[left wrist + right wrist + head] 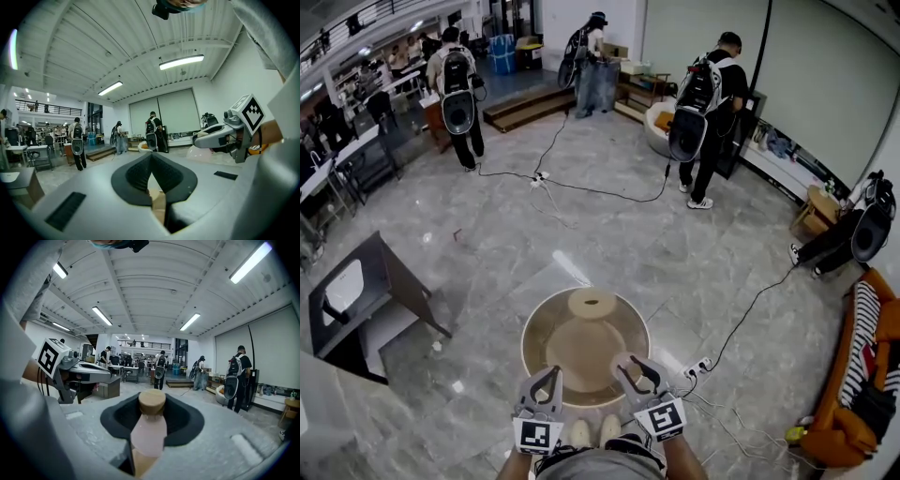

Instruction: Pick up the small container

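ok so the small pale-pink container with the tan cork-like cap (149, 430) is clamped between the right gripper's (636, 373) fingers (185, 425). It lies lengthwise along them, cap end poking out forward, and looks to be held over the round tan surface (581, 352). The left gripper (546, 384) is just beside it, fingers (136, 176) closed tip to tip on nothing, so imo the lift is all on the right hand's grip.

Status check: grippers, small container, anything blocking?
Left gripper shut, empty. Right gripper shut on small container, tan lid. Round table below, nothing blocking.
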Motion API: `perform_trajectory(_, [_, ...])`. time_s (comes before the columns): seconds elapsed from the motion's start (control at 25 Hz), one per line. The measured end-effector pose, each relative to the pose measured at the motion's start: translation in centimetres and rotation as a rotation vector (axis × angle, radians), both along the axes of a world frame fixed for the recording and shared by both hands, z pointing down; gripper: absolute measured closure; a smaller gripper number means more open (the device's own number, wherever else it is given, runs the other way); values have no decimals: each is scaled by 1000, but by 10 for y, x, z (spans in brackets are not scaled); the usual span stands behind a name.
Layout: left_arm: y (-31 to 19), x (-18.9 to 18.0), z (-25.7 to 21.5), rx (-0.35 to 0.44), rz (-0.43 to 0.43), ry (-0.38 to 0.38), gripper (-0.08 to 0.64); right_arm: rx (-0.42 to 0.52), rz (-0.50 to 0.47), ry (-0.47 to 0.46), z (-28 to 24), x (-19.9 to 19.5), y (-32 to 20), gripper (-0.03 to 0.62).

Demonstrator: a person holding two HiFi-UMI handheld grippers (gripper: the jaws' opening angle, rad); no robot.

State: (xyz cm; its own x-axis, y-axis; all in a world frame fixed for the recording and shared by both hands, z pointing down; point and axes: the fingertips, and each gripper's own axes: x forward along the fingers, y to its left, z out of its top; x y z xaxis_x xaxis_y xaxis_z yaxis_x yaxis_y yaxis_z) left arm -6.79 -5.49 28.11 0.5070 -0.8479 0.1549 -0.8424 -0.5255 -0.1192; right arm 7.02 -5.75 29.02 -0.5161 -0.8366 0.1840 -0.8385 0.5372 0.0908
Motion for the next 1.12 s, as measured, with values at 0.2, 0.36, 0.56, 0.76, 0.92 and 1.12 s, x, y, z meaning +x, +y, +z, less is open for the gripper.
perform_trajectory(0.2, [7, -3, -4, -3, -4, 5, 543, -10, 21, 10, 0, 5, 12, 462])
perform_trajectory(0.36, [6, -3, -7, -12, -5, 28, 543, -1, 26, 10, -1, 4, 12, 462])
perform_trajectory(0.56, [4, -5, -1, 45, 24, -46, 543, -2, 20, 19, -3, 5, 11, 462])
perform_trajectory(0.76, [5, -6, 3, 26, 16, -38, 543, -8, 16, 17, 0, 2, 12, 462])
perform_trajectory(0.92, [5, -8, 6, 35, 23, -48, 543, -10, 14, 21, 2, 0, 12, 462])
perform_trajectory(1.12, [4, -6, 3, 2, 5, -10, 543, -11, 11, 24, 3, -2, 11, 462])
